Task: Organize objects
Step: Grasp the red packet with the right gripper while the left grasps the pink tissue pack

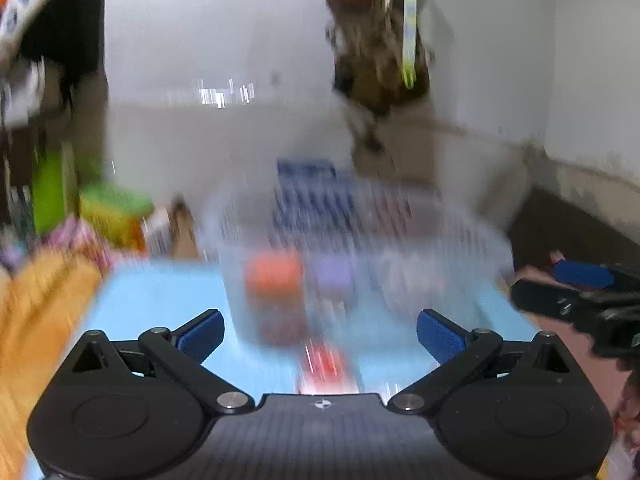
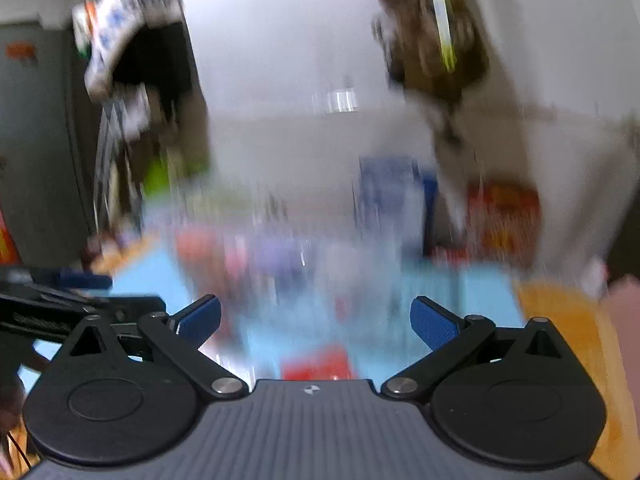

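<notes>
Heavy motion blur in both views, so counts are coarse.

- Grippers: 2. left gripper (image 1: 320, 334) and right gripper (image 2: 316, 322), each with 2 blue-padded fingers spread wide, nothing between them.
- Clear plastic bin (image 1: 460, 240): 1, on the light blue mat (image 1: 160, 300) (1).
- Inside the bin: 1 orange-red blob (image 1: 274, 274), 1 purple blob (image 1: 334, 272); others too smeared to count.
- Red packet (image 1: 326, 364) on the mat in front of the bin: 1.
- Blue-and-white box (image 1: 308, 192) behind the bin: 1.
- Red-and-yellow pack (image 2: 504, 220): 1, right wrist view only.
- Green-and-yellow box (image 1: 108, 216): 1.
- Clutter far left: uncountable.
</notes>
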`<state>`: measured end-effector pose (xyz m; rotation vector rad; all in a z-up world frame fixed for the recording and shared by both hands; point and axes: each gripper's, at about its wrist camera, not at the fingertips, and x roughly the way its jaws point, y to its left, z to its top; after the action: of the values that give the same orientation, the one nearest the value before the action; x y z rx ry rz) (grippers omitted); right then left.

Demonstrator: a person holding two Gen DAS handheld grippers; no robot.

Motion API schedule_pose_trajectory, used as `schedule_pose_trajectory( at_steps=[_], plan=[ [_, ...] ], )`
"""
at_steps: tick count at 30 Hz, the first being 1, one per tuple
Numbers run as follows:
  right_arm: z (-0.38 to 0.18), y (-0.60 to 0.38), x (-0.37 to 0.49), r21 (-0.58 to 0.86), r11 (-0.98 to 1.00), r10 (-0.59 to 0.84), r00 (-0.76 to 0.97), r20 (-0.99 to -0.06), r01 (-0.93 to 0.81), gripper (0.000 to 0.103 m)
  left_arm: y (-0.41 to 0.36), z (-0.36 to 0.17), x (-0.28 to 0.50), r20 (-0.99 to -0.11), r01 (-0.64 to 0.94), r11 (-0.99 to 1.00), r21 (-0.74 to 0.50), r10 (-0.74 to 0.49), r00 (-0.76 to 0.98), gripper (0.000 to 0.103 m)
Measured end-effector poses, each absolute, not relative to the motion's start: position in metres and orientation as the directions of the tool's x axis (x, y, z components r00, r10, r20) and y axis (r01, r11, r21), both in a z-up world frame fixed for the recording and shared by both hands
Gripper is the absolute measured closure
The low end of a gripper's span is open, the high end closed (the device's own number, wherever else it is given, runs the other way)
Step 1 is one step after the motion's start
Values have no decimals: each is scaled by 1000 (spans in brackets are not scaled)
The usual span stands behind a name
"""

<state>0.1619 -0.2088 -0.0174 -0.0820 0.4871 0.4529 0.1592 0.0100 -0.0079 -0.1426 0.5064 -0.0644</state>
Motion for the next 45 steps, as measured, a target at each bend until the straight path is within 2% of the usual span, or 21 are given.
schedule_pose_trajectory(
  at_steps=[1,2,5,9,14,16,18,20,27,28,29,31,32,45],
  plan=[
    [-28,-209,163,13,897,384,765,-517,-441,0,4,-20,159,-508,55,989,-134,-116,853,0],
    [-40,-210,161,-5,904,356,758,-547,-428,1,-3,-29,159,-535,76,992,-97,-117,837,5],
    [-50,-213,161,-10,911,334,752,-568,-412,9,-14,-45,159,-567,68,997,-21,-68,821,7],
    [-58,-206,171,-52,915,300,760,-576,-400,10,-15,-51,161,-577,44,999,6,-32,816,7],
    [-67,-195,190,-72,909,300,766,-568,-410,9,-12,-70,166,-625,34,999,12,-19,781,7],
    [-71,-189,200,-91,904,284,747,-602,-417,10,-4,-75,168,-624,28,1000,-4,-25,781,6],
    [-70,-191,198,-74,898,311,744,-592,-434,10,5,-75,169,-627,-5,1000,-22,-10,779,6],
    [-72,-194,199,-46,892,335,726,-601,-449,19,9,-75,168,-624,-21,999,-24,1,782,6],
    [-74,-196,196,-23,884,365,719,-591,-468,23,0,-72,180,-623,2,1000,-13,-10,782,6],
    [-75,-196,194,-27,879,373,722,-583,-476,30,-4,-74,180,-625,14,1000,3,-9,780,8],
    [-75,-196,191,-29,875,381,725,-574,-483,38,-5,-75,178,-619,27,1000,10,-15,785,15],
    [-75,-197,188,-33,877,380,734,-564,-479,38,-7,-73,174,-600,46,999,15,-28,799,41],
    [-74,-198,187,-27,879,379,733,-564,-476,38,-7,-71,171,-594,52,999,16,-32,804,49],
    [-47,-210,164,11,884,400,743,-537,-468,38,13,-51,136,-518,8,1000,-15,-14,855,49]
  ],
)
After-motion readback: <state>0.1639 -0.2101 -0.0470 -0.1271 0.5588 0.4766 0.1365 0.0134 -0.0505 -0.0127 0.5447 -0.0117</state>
